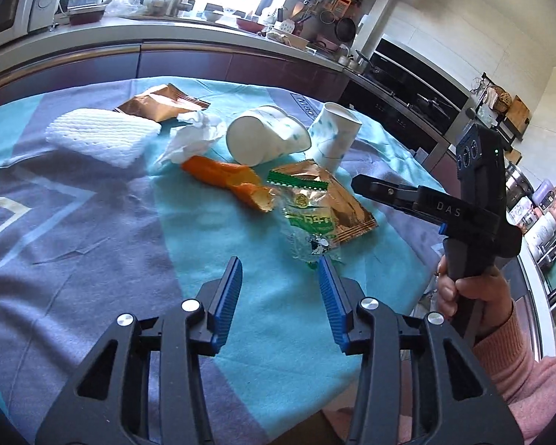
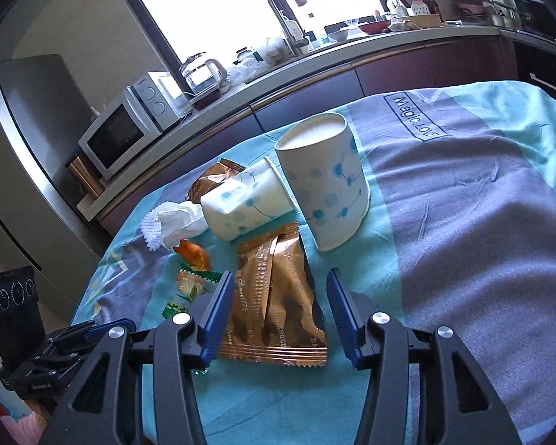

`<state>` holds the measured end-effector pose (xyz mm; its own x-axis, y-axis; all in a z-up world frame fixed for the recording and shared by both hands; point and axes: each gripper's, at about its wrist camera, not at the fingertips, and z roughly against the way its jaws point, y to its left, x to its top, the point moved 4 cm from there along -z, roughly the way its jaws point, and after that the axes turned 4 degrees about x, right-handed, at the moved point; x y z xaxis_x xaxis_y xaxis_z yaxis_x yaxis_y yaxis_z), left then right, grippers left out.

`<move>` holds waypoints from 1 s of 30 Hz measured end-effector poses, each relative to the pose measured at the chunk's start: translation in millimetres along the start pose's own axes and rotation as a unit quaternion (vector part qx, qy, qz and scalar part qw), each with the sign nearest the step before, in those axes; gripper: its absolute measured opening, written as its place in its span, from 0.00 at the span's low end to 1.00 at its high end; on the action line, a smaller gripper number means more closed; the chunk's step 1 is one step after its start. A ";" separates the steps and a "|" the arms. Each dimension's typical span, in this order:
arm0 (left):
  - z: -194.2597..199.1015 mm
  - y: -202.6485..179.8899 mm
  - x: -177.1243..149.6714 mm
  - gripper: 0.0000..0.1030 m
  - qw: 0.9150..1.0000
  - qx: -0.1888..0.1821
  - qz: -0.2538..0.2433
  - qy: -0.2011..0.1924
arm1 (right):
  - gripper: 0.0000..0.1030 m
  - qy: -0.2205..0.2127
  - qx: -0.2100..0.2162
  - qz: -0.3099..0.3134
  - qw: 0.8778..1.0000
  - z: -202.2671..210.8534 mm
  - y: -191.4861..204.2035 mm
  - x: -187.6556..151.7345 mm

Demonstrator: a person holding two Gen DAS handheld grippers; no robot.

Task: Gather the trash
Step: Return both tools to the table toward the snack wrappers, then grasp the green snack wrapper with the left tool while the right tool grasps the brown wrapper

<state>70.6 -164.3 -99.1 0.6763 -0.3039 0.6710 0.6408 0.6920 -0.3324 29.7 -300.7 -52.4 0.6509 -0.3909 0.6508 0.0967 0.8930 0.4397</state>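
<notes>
On the cloth-covered counter (image 2: 463,222) lies light trash: two paper cups (image 2: 326,181), crushable, best gripped at the rim, then a slippery gold wrapper (image 2: 278,296) to pinch by its edge. Left gripper (image 1: 278,282) and right gripper (image 2: 278,298) jaws stand released, empty.

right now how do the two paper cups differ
The tipped cup lies on its side with its base toward the camera; the other cup stands upside down, leaning slightly. The tipped cup rests against the crumpled tissue; the other cup does not. Both are white with blue dots, and they touch.
</notes>
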 end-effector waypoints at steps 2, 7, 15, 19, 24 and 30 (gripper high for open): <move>-8.5 -5.5 3.2 0.44 1.000 -0.009 0.004 0.007 | 0.51 0.008 0.005 -0.002 1.000 -4.1 -1.3 -1.9; -28.5 -9.9 10.8 0.44 0.999 -0.023 0.012 0.024 | 0.53 0.019 0.024 -0.013 0.999 -9.8 -5.1 -6.7; -58.6 -8.9 10.7 0.19 0.997 -0.034 0.039 0.055 | 0.53 0.024 0.045 -0.013 0.999 -9.5 -1.4 -12.8; -61.4 -9.5 11.4 0.13 0.997 -0.036 0.040 0.053 | 0.49 0.022 0.036 -0.003 0.999 -8.6 -0.2 -14.9; -55.7 -10.8 10.6 0.11 0.998 -0.029 0.033 0.046 | 0.23 0.025 0.038 -0.011 0.999 -9.3 -4.9 -17.2; -44.3 -10.9 9.4 0.05 0.999 -0.025 0.025 0.034 | 0.04 0.020 0.044 -0.013 0.999 -4.9 -6.3 -18.9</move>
<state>86.1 -203.7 -118.5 0.7306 -0.3143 0.6062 0.6210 0.6749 -0.3986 20.4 -297.8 -70.5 0.6784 -0.4023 0.6148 0.0481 0.8593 0.5093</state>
